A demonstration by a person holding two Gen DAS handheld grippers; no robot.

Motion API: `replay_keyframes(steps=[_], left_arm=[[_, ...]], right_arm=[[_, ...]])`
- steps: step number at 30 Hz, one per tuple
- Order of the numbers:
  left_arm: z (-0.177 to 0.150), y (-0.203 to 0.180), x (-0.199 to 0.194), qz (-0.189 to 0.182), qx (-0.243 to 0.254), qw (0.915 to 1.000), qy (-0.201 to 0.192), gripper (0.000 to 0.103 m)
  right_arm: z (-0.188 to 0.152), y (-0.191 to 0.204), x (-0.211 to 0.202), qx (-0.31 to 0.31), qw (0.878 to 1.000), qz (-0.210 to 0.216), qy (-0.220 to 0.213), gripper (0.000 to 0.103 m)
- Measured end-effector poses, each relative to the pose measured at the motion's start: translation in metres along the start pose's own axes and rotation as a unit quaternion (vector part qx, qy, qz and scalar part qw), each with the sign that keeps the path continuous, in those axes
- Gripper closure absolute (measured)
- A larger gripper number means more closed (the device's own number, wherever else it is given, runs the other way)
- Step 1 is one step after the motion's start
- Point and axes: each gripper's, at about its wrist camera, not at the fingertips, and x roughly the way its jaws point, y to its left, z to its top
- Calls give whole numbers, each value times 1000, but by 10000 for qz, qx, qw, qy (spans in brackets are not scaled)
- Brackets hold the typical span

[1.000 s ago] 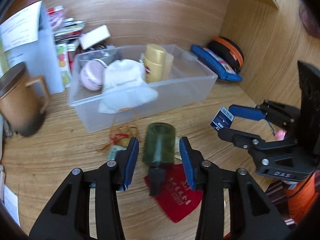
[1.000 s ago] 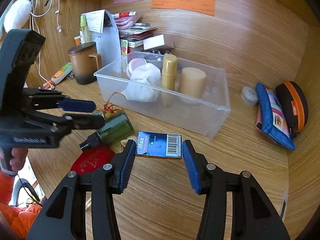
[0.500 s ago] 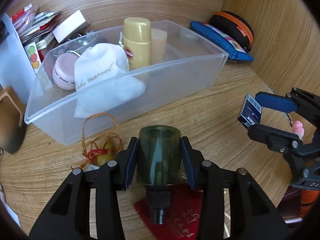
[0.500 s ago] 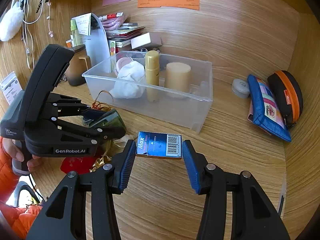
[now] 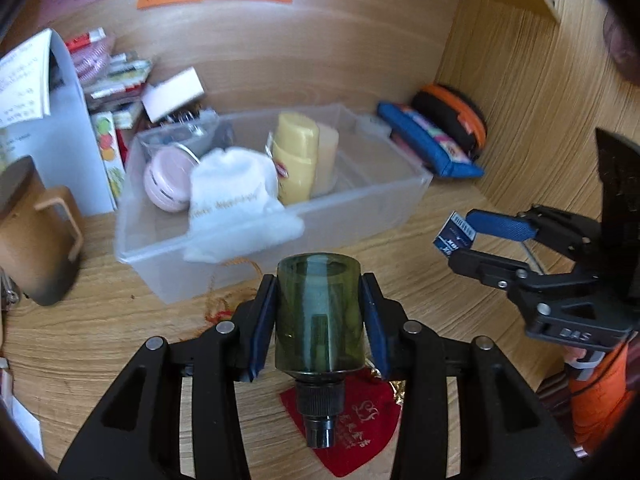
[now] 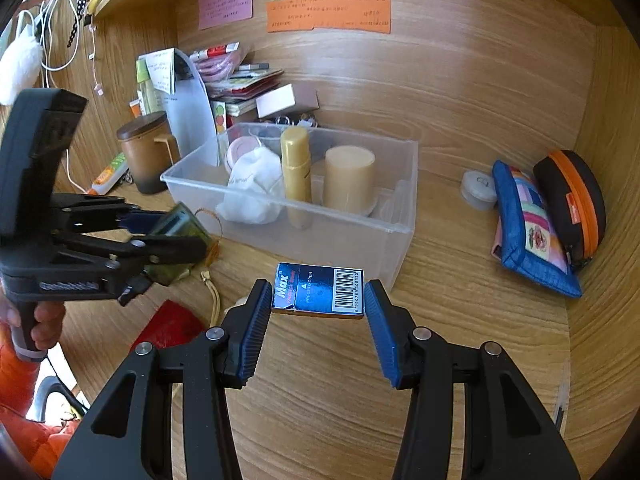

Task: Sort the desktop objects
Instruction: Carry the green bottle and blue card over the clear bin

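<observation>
Left claw (image 5: 320,316) clamps green bottle (image 5: 320,320), cap toward handle; right claw (image 6: 318,312) grips blue box (image 6: 319,294); clear bin (image 6: 404,216) just ahead.

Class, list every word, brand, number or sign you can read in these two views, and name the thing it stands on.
"Max", "PRESS TO OPEN" and a barcode: blue box in the right gripper.
"DAS": right gripper's body, seen from the left wrist view.
Sticky notes, white pouch, red pouch, left gripper's body: too blurred to read.

Wooden desk (image 6: 460,320): clear bin (image 6: 332,236), mug (image 6: 146,156), pouches (image 6: 528,224).
</observation>
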Motion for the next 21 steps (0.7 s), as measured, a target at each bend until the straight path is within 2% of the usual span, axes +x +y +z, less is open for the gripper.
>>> replay_keyframes(steps=[8, 21], left_arm=[[21, 18, -28, 13, -15, 9994, -357, 62], [66, 56, -26, 230, -225, 9983, -477, 62]], right_arm=[[18, -4, -5, -9, 9998, -16, -178, 59], [52, -18, 6, 11, 9994, -112, -331, 59]])
